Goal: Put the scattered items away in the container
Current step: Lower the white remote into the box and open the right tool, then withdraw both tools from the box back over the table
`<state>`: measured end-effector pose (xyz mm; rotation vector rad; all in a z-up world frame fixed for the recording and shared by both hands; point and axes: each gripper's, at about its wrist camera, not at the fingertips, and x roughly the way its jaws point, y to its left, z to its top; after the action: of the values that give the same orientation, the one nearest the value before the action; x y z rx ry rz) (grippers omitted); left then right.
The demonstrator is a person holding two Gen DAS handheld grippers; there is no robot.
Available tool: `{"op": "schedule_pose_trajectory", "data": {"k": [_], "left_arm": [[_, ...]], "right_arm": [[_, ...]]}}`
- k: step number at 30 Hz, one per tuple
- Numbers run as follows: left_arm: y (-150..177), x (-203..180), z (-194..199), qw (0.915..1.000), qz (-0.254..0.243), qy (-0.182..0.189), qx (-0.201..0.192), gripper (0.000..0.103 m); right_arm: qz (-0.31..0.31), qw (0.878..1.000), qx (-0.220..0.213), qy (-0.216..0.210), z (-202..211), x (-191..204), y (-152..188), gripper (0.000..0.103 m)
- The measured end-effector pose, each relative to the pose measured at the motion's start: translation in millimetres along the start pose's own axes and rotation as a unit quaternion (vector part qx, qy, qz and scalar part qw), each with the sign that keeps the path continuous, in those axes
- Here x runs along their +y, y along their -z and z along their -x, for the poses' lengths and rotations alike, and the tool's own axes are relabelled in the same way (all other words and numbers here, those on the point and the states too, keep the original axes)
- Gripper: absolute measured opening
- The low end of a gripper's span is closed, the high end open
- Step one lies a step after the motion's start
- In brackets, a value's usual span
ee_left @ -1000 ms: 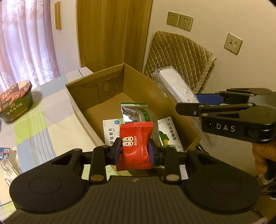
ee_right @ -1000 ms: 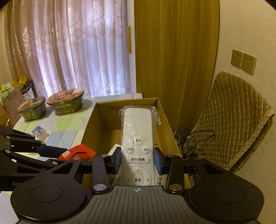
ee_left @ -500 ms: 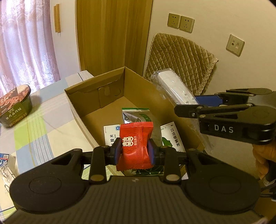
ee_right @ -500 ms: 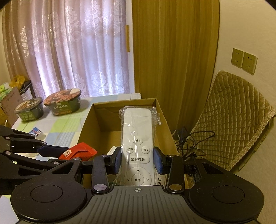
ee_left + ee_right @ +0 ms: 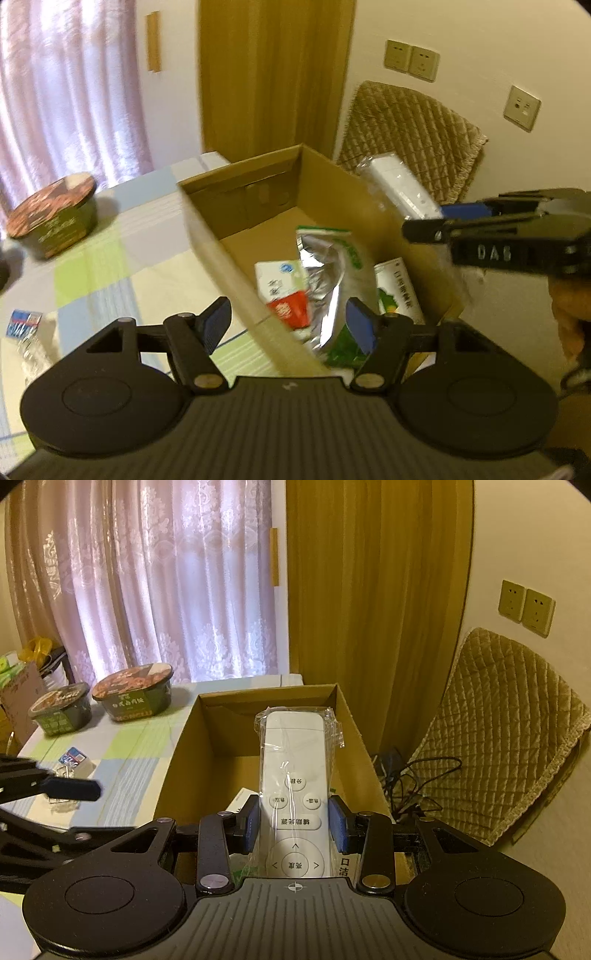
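Note:
An open cardboard box (image 5: 207,236) (image 5: 177,760) stands on the checked tablecloth. My left gripper (image 5: 290,325) hangs open over the box's near wall with nothing between its fingers. The red packet (image 5: 290,312) lies inside the box, on a white carton (image 5: 273,277) beside a silver pouch (image 5: 328,266) and a green-and-white carton (image 5: 397,291). My right gripper (image 5: 295,829) is shut on a white remote wrapped in clear plastic (image 5: 293,775) (image 5: 399,188), held above the box's right side.
Two instant-noodle bowls (image 5: 133,694) (image 5: 61,709) stand at the table's far left. A small blue-and-white packet in clear wrap (image 5: 26,325) (image 5: 72,757) lies on the cloth. A quilted chair back (image 5: 509,716) and cables (image 5: 410,775) are right of the box.
My left gripper opened and the red packet dropped into the box. The left view shifted and blurred. My right gripper still holds the remote in much the same place.

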<state>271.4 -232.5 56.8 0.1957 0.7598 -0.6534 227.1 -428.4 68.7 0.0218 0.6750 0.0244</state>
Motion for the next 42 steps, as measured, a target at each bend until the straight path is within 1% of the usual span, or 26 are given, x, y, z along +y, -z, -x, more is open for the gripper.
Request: {"op": "schedule_pose_trajectory", "data": {"k": [5,10,21,26,27,28,29,30,31,42], "left_arm": [[16,14,12,0.9997,0.021,-0.008,0.009,0.064],[25,20,16,0.9994,0.028,-0.013,0.015,0.064],[26,24,17,0.9993,0.034,-0.012,0.009,0.064],[28,29,16,0.9991,0.036,-0.015,0.013,0.064],[29,30,16,0.9991,0.037,-0.017,0.014,0.064],[31,31,16,0.9990,0.038,-0.018,0.014,0.064],[31,32,17,0.9989,0.040,-0.018,0.015,0.064],[33,33,17,0.9988,0.041,-0.020,0.016,0.064],[34,34,18,0.9988,0.042,-0.021,0.016,0.064],[50,40,25,0.9979,0.054,-0.026,0.025,0.065]], "right_arm": [[0.004,1.000,-0.002,-0.008,-3,8,-3,0.042],[0.011,1.000,0.000,-0.014,-7,18,-6,0.042],[0.016,1.000,-0.002,-0.021,-18,32,-19,0.042],[0.010,0.999,-0.009,-0.037,-26,36,-24,0.042],[0.013,0.999,-0.010,-0.041,-29,37,-24,0.048],[0.014,0.999,-0.011,-0.042,-31,37,-24,0.077],[0.011,0.999,-0.017,-0.038,-31,37,-23,0.090],[0.004,0.999,-0.029,-0.039,-29,35,-22,0.094],[-0.001,0.999,-0.031,-0.044,-28,33,-22,0.094],[-0.026,0.999,-0.003,-0.037,-18,26,-1,0.094]]}}
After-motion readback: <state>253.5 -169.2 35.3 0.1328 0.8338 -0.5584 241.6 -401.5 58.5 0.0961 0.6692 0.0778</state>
